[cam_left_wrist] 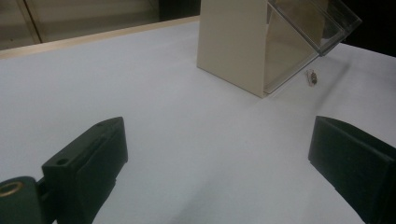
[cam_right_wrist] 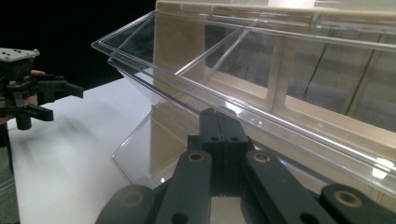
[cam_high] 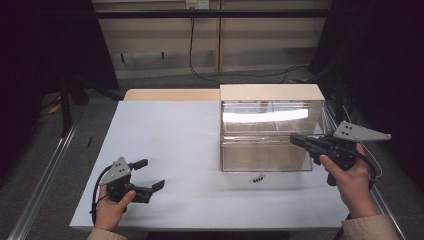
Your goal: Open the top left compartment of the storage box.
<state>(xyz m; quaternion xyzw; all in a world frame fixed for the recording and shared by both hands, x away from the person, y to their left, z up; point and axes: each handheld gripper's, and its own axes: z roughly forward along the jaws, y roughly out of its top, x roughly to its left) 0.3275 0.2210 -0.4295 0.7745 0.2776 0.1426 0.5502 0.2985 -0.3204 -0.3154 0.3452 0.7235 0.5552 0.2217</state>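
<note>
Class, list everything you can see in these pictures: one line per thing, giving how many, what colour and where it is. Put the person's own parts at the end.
table: one, white top with a pale wood strip along the far edge, centre of the high view.
cabinet: one, beige top and sides with clear plastic tilt-out bins in front, on the table's far right.
small object: one, dark with light bands, on the table just in front of the cabinet; too small to identify.
cables: several, black, on the floor beyond the table.
hands: two, at the near edge.
left tool: one, black, jaws wide apart, above the near left of the table.
right tool: one, black, jaws closed, at the upper bin's front edge.
</note>
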